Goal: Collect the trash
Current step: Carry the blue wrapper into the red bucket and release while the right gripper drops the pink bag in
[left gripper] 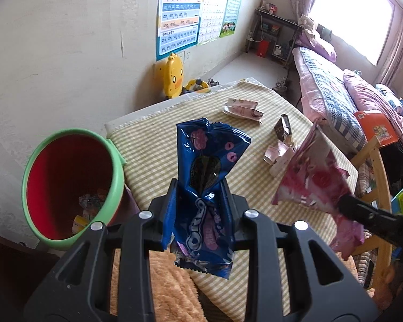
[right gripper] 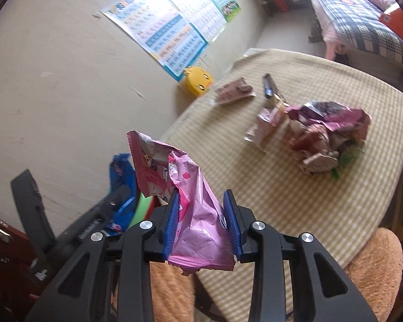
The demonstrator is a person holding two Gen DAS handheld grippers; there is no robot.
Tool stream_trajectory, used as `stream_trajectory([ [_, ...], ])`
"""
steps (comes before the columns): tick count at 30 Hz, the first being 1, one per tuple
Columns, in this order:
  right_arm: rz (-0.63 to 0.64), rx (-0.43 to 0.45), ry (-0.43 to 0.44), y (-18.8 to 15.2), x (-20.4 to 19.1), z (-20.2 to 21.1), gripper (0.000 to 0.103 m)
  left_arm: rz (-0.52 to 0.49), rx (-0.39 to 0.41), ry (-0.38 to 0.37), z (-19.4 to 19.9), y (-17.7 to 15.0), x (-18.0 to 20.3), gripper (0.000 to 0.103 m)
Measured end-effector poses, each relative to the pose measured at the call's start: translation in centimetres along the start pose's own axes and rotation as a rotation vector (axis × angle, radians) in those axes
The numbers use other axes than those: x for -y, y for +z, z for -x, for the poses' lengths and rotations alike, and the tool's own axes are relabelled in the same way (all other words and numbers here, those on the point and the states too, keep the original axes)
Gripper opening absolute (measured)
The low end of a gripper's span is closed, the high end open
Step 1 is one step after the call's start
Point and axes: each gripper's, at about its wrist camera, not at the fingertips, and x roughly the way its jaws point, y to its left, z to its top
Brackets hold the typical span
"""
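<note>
My left gripper is shut on a blue Oreo wrapper, held upright above the table's near left edge. A red bin with a green rim stands just left of it, with some trash at its bottom. My right gripper is shut on a pink snack wrapper, which also shows at the right of the left wrist view. The blue wrapper and the bin's green rim show to the left in the right wrist view.
The table has a yellow checked cloth. On it lie a pile of crumpled wrappers, a flat pink packet and a small dark packet. A yellow duck toy stands by the wall. A bed is at the right.
</note>
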Motion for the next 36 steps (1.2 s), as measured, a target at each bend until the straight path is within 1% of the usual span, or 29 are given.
stream_trajectory([
  [7,0.055,0.022,0.022,0.5,-2.7,0.0,0.032,0.02,0.02,0.016,0.6,0.0,-1.4,0.028],
  [17,0.128,0.018,0.056,0.7,-6.3,-0.7,0.032,0.058,0.036,0.033,1.0,0.1,-3.1,0.028],
  [27,0.197,-0.018,0.059,0.1,-8.8,-3.8,0.032,0.121,0.05,0.086,1.7,-0.1,-6.5,0.028],
  [36,0.238,-0.041,0.058,-0.5,-10.5,-5.1,0.032,0.163,0.054,0.116,2.4,-0.6,-8.9,0.028],
])
